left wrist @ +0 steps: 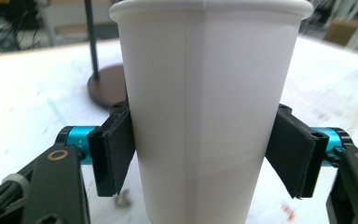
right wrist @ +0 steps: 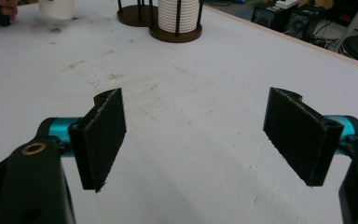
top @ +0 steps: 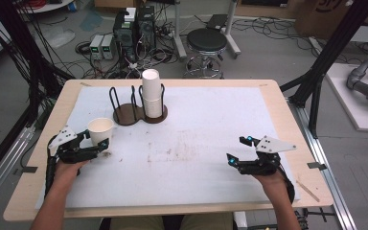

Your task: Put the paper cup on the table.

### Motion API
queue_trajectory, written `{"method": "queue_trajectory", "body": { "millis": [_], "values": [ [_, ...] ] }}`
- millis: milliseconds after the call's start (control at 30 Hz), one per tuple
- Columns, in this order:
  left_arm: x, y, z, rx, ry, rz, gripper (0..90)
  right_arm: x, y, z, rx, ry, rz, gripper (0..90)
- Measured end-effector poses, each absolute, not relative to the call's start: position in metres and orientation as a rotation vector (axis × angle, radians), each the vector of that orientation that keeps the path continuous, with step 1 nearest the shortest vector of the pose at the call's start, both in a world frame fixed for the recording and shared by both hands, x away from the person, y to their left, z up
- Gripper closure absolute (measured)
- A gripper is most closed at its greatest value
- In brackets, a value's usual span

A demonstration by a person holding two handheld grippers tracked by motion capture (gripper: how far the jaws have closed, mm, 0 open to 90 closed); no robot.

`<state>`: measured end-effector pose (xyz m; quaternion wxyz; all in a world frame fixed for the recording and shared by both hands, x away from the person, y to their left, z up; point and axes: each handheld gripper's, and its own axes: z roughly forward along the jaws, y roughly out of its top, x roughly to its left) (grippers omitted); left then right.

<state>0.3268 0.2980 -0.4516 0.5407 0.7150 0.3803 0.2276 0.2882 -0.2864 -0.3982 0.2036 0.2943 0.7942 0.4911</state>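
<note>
A white paper cup (top: 100,130) stands upright near the table's left edge, with my left gripper (top: 96,139) shut on it. In the left gripper view both black pads press the cup (left wrist: 205,107) on its sides, low on its wall. Whether its base touches the white mat I cannot tell. A stack of white cups (top: 151,93) sits in the right half of a dark wire cup holder (top: 124,115); the left half is empty. My right gripper (top: 236,149) rests open at the front right, with nothing between its fingers (right wrist: 105,135).
The white mat (top: 211,120) covers most of the wooden table and has brown stains in the middle. The person's hands come in from the front edge. Beyond the far edge stand a black stool (top: 206,40) and computer boxes (top: 134,31) among cables.
</note>
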Motion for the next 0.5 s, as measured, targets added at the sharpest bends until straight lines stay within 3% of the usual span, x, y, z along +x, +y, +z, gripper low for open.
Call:
{"method": "queue_trajectory", "body": {
  "millis": [500],
  "values": [
    [0.313, 0.287, -0.443, 1.88, 1.017, 0.617, 29.1, 0.288, -0.286, -0.398, 0.815, 2.215, 1.372, 21.5]
  ]
}}
